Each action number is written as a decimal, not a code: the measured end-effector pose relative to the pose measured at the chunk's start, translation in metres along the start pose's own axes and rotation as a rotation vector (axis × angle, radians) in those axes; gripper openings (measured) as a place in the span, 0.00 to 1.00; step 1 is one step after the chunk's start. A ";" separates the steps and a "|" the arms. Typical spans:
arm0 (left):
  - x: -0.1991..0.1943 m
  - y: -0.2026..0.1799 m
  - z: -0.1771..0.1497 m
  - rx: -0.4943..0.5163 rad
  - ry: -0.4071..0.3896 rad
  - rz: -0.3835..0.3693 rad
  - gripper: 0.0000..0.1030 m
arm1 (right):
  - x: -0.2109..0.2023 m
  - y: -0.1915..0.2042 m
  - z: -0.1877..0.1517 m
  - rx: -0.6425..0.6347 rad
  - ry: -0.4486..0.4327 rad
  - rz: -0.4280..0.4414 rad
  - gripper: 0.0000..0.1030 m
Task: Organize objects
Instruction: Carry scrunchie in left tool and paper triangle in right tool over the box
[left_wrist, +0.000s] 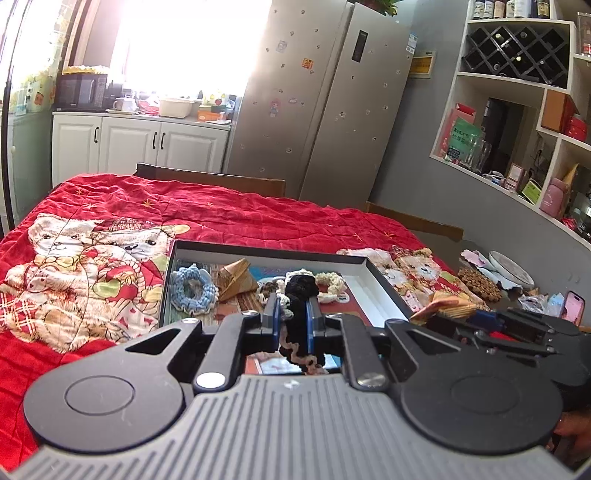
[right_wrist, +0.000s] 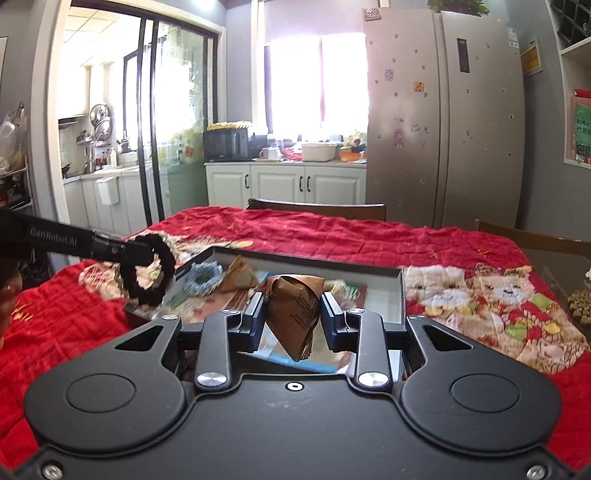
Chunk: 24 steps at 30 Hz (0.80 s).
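Observation:
My left gripper (left_wrist: 292, 308) is shut on a black scrunchie (left_wrist: 297, 314) and holds it above the near edge of a shallow black box (left_wrist: 266, 251). In the right wrist view the same scrunchie (right_wrist: 153, 271) hangs from the left gripper (right_wrist: 147, 254) over the box's left corner. My right gripper (right_wrist: 293, 314) is shut on a brown folded paper packet (right_wrist: 293, 314) above the box (right_wrist: 306, 266). In the box lie a blue scrunchie (left_wrist: 192, 290), another brown packet (left_wrist: 236, 282) and a cream scrunchie (left_wrist: 330, 282).
The box rests on a red quilt with bear prints (left_wrist: 92, 266). To the right lie a patterned packet (left_wrist: 448, 308), a brown woven coaster (left_wrist: 478, 282), a white plate (left_wrist: 511, 267) and a pink phone (left_wrist: 572, 306). Chair backs (left_wrist: 210, 179) stand behind.

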<state>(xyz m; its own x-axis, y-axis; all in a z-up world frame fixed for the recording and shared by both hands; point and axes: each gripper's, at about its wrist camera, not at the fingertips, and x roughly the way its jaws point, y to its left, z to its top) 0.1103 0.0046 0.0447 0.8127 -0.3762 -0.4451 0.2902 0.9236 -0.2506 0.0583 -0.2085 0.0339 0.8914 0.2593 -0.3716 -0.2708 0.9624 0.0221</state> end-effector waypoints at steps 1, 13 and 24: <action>0.002 0.000 0.002 -0.002 -0.001 0.004 0.16 | 0.003 -0.001 0.003 -0.001 -0.002 -0.006 0.30; 0.046 0.010 0.015 -0.031 0.027 0.066 0.16 | 0.059 -0.003 0.026 0.008 0.015 -0.033 0.30; 0.085 0.019 0.018 -0.061 0.070 0.072 0.16 | 0.113 -0.005 0.027 0.038 0.060 -0.040 0.30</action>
<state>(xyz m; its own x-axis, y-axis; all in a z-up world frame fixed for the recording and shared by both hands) 0.1938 -0.0084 0.0182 0.7925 -0.3153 -0.5220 0.1992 0.9429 -0.2670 0.1707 -0.1814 0.0170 0.8775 0.2161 -0.4282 -0.2201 0.9746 0.0407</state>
